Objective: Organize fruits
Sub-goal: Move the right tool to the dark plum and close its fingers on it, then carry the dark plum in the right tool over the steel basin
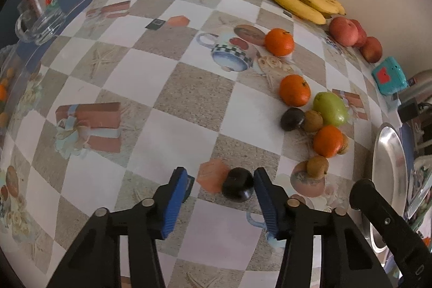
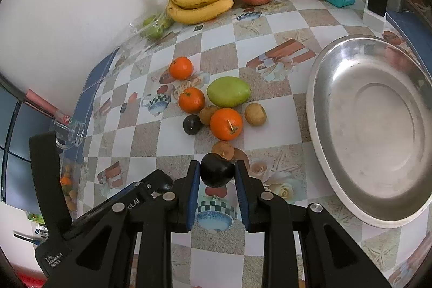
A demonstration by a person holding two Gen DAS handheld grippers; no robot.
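left wrist view: your left hand-held gripper (image 1: 218,180) stands open astride a dark plum (image 1: 237,188) on the desk (image 1: 172,123), the right pad just beside it, left pad apart. smooth, round, likely slippery; take it across its middle.

right wrist view: your right hand-held gripper (image 2: 217,173) is clamped on a second plum (image 2: 216,170), lifted, near the steel bowl (image 2: 321,109). soft skin; press gently.

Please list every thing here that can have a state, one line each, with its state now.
Right gripper: shut on a dark plum, held off the table.
Left gripper: open around a second dark plum, one pad touching, plum resting on the table.
Steel bowl: empty.
Glass mug: upright, something pink standing inside.
Bananas: lying by the wall.
Green mango: lying among the oranges.
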